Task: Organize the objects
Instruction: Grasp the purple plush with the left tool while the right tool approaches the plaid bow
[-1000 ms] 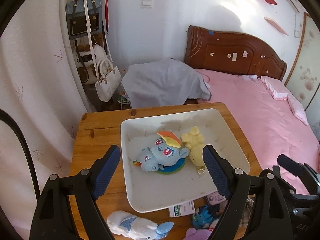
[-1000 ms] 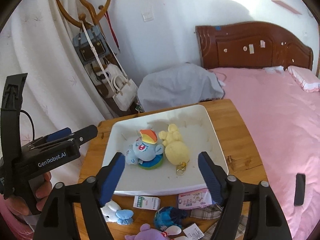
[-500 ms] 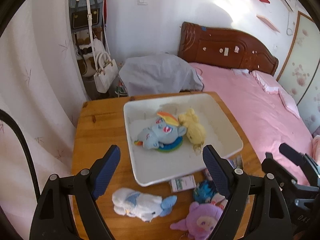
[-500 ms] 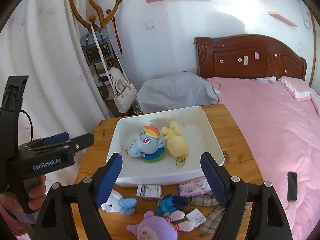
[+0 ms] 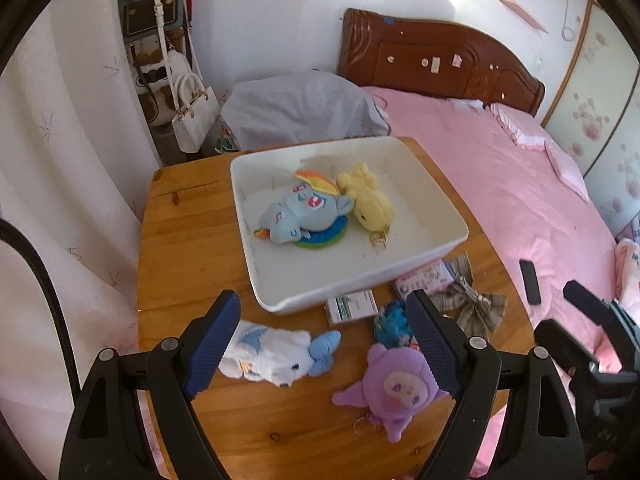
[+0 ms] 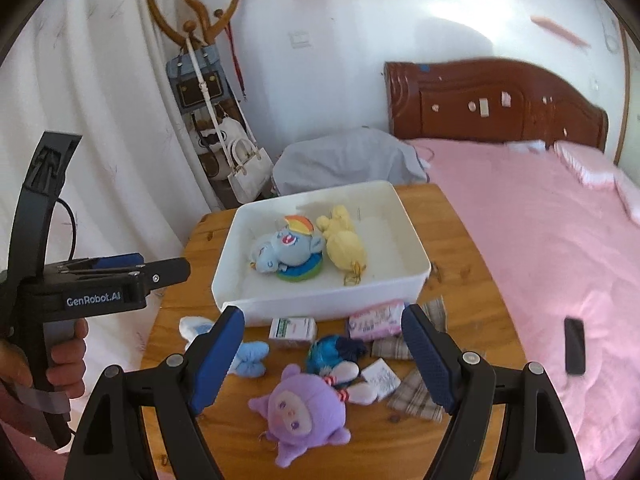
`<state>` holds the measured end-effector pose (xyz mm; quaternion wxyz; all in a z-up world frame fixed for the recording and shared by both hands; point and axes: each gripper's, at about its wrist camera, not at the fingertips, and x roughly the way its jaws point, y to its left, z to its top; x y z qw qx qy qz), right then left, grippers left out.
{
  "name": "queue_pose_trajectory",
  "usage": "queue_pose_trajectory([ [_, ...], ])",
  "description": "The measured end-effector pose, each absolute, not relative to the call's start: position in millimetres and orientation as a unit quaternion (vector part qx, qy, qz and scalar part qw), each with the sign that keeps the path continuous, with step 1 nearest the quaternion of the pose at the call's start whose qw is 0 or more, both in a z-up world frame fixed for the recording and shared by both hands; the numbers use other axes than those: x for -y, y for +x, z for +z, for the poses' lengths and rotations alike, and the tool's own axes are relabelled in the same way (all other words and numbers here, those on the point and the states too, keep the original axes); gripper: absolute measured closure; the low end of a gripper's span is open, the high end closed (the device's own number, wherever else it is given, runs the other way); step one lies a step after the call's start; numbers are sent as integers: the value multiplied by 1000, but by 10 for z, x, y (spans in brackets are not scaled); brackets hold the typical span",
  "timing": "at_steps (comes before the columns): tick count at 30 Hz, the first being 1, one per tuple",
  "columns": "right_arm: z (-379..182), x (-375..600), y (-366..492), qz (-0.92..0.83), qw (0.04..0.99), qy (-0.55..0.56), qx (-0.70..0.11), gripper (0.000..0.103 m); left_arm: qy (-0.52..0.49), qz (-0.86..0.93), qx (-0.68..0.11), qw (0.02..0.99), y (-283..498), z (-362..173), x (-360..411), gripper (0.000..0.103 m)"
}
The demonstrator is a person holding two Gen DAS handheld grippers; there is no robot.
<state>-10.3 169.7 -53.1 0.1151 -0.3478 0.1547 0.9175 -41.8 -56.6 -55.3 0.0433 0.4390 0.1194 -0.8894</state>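
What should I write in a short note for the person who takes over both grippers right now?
Left gripper: open, holds nothing, above the white and blue plush.
Right gripper: open, holds nothing, above the purple plush.
Done: blue pony plush and yellow plush lie in the white bin.
Left on the wooden table: both plushes above, a small blue toy, a green and white box, a pink packet, a plaid bow.
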Motion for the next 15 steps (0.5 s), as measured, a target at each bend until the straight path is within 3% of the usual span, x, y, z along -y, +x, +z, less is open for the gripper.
queue_pose_trajectory([
  [15,-648,-2208,73,915,99,-369,-128,21,544,-828,-88,101,-473,-868,90,16],
])
